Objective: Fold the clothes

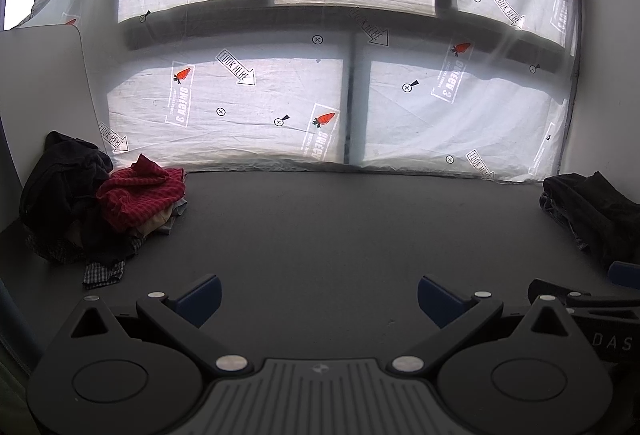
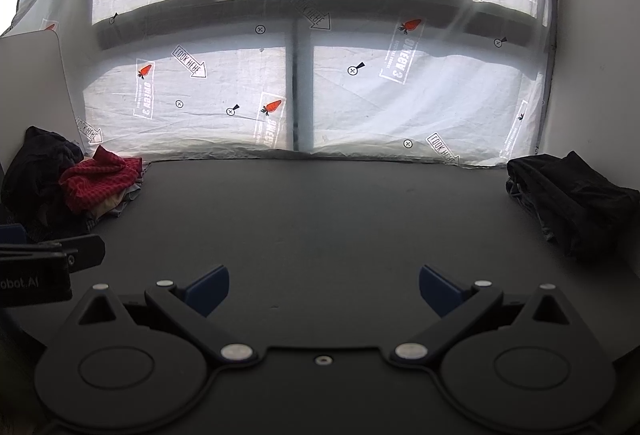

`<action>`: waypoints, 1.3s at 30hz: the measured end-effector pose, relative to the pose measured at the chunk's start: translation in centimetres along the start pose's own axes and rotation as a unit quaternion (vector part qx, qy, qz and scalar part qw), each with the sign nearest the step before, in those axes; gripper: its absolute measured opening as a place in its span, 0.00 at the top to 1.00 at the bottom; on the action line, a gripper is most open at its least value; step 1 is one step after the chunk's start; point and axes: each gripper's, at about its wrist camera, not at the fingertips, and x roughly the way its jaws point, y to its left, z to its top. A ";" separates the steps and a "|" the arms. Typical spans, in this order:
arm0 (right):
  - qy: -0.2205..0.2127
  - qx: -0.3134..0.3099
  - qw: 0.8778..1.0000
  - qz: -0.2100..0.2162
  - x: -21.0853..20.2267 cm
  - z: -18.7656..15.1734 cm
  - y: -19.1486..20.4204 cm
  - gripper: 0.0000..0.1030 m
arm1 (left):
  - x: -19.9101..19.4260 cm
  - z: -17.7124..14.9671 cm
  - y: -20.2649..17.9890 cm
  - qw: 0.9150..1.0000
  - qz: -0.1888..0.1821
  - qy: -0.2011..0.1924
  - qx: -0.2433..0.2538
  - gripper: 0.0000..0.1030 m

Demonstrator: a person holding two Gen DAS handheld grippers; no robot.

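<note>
A heap of unfolded clothes lies at the table's far left: a red checked garment (image 1: 140,193) on top, a black garment (image 1: 60,187) beside it, a plaid piece (image 1: 102,271) at the front. It also shows in the right wrist view, red garment (image 2: 100,181). A stack of dark folded clothes (image 1: 592,211) sits at the far right, also in the right wrist view (image 2: 568,199). My left gripper (image 1: 319,299) is open and empty over the dark table (image 1: 340,235). My right gripper (image 2: 324,291) is open and empty beside it.
A translucent printed sheet (image 1: 280,95) hangs over a window behind the table. A white panel (image 1: 40,95) stands at the back left. White wall (image 2: 592,75) at the right. Each gripper's body shows at the other view's edge, right gripper (image 1: 592,309), left gripper (image 2: 40,267).
</note>
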 end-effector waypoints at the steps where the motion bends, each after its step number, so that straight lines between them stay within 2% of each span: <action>1: 0.000 0.001 1.000 -0.001 0.0 0.0 0.0 0.00 | 0.1 -0.1 0.0 1.000 0.000 0.002 0.001 0.00; 6: -0.008 -0.001 1.000 -0.014 0.6 0.1 -0.4 0.00 | 1.4 0.1 -0.1 1.000 -0.001 0.013 -0.010 0.00; 12: -0.027 -0.011 0.997 -0.065 2.1 0.6 -2.5 0.00 | 4.9 1.3 -1.5 0.998 -0.017 0.030 -0.046 0.00; 16: -0.006 0.035 0.998 -0.052 5.9 1.9 -5.5 0.00 | 7.1 2.5 -2.7 0.999 -0.004 0.025 -0.045 0.00; 19: 0.008 0.065 0.997 -0.042 8.9 3.0 -7.4 0.00 | 9.1 4.2 -3.1 0.998 0.024 0.036 -0.046 0.00; 23: 0.014 0.081 0.996 -0.026 13.0 5.4 -8.2 0.00 | 11.5 6.8 -2.7 0.994 0.059 0.038 -0.085 0.00; 27: 0.002 0.089 0.996 -0.006 16.7 6.6 -8.5 0.00 | 14.7 8.3 -2.0 0.989 0.056 0.064 -0.119 0.00; 34: 0.057 0.085 0.993 0.051 22.8 8.0 -7.9 0.00 | 19.0 8.4 -0.2 0.982 0.061 0.120 -0.133 0.00; 36: 0.066 0.072 0.994 0.053 24.2 8.2 -7.1 0.00 | 20.2 8.5 1.0 0.978 0.049 0.131 -0.153 0.00; 39: 0.066 0.057 0.995 0.048 26.4 8.9 -5.6 0.00 | 22.7 9.0 3.2 0.972 0.055 0.144 -0.175 0.00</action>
